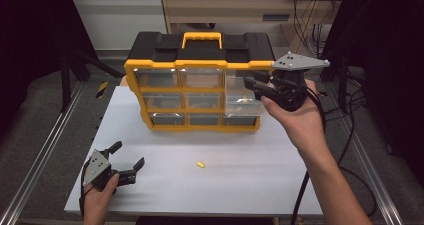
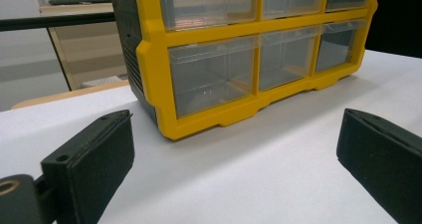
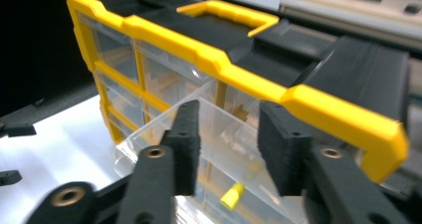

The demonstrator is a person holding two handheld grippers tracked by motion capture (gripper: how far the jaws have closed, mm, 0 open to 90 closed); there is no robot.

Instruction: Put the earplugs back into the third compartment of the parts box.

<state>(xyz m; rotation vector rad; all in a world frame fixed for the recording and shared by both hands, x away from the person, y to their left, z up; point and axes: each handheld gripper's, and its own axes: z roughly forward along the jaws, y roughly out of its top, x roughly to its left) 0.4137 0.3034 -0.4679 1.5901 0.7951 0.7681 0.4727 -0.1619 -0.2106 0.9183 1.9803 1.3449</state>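
Right gripper view: right tongs (image 3: 226,144) parted above the pulled-out drawer (image 3: 164,134), a yellow piece (image 3: 232,195) lying inside; left tongs (image 1: 127,160) rest apart on the bench (image 1: 240,185), another piece (image 1: 200,164) waiting nearby.

We count one yellow-and-black drawer cabinet (image 1: 200,65) with nine clear drawers (image 1: 202,101) in three rows of three, one of them, the pulled-out drawer (image 1: 241,101), standing open, two small yellow pieces, one on the table (image 1: 200,164) and one in that drawer (image 3: 232,195), and two grippers, left (image 1: 124,160) and right (image 1: 254,84).
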